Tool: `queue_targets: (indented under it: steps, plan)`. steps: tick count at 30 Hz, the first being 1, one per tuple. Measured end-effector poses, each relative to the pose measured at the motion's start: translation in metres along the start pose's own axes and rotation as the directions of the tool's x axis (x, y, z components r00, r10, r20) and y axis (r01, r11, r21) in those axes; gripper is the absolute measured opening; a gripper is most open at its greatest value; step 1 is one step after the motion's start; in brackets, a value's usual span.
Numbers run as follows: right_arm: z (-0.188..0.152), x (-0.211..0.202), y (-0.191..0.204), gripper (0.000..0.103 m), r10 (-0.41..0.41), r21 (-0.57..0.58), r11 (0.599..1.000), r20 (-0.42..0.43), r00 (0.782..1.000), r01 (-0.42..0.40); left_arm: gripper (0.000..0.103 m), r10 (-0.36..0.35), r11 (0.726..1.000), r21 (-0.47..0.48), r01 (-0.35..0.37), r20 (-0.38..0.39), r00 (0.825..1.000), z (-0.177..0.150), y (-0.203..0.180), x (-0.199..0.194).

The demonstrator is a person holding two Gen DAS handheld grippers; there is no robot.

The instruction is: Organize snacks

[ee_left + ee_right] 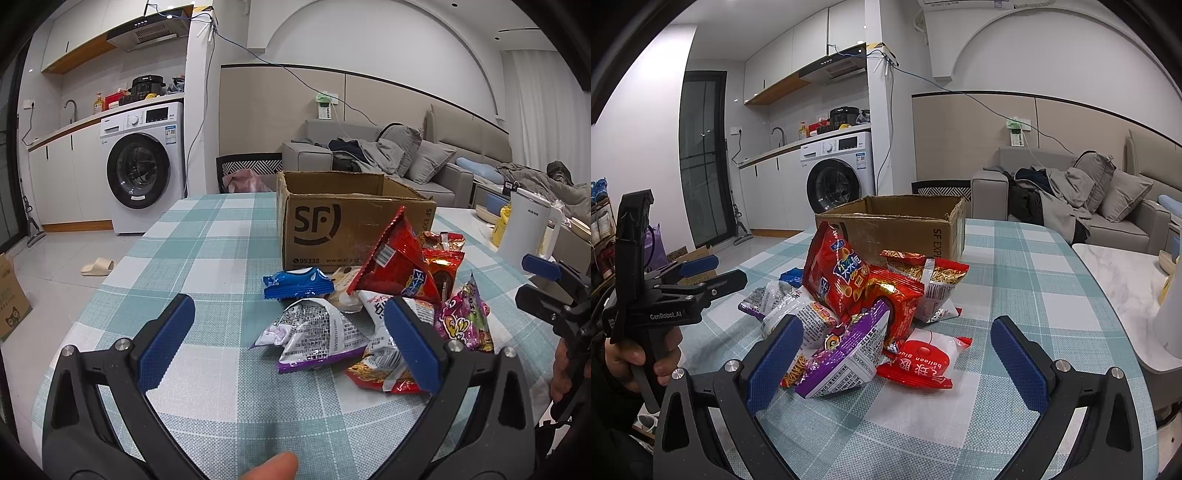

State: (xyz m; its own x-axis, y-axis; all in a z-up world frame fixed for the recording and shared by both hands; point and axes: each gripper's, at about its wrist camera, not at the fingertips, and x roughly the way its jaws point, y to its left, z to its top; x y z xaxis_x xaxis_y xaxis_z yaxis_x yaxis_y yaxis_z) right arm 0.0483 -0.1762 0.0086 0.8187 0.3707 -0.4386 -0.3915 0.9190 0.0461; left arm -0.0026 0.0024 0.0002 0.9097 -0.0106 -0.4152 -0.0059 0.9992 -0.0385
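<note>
Foil snack packets (864, 306) lie heaped on the checked tablecloth (207, 236), just before the open cardboard box (343, 225).
Judged light, crinkly and slippery: pinch a crimped seam. Left gripper (288, 343) and right gripper (897, 362) both gape wide, holding nothing. Only the right view shows the red balloon-glue packet (919, 363); only the left shows the blue packet (297, 282) whole.

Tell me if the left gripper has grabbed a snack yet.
No, the left gripper is open with nothing between its blue pads, and the snacks lie loose on the tablecloth before the box.
</note>
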Motion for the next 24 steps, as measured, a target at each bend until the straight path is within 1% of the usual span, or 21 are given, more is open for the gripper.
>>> queue_targets:
  steps: [24]
  plan:
    - [0.0011, 0.0030, 0.0016, 0.103, 0.000, 0.000, 1.000, 0.000, 1.000, 0.000, 0.102, 0.004, 1.000, 0.000, -0.004, -0.002, 1.000, 0.0001, 0.0005, -0.0004]
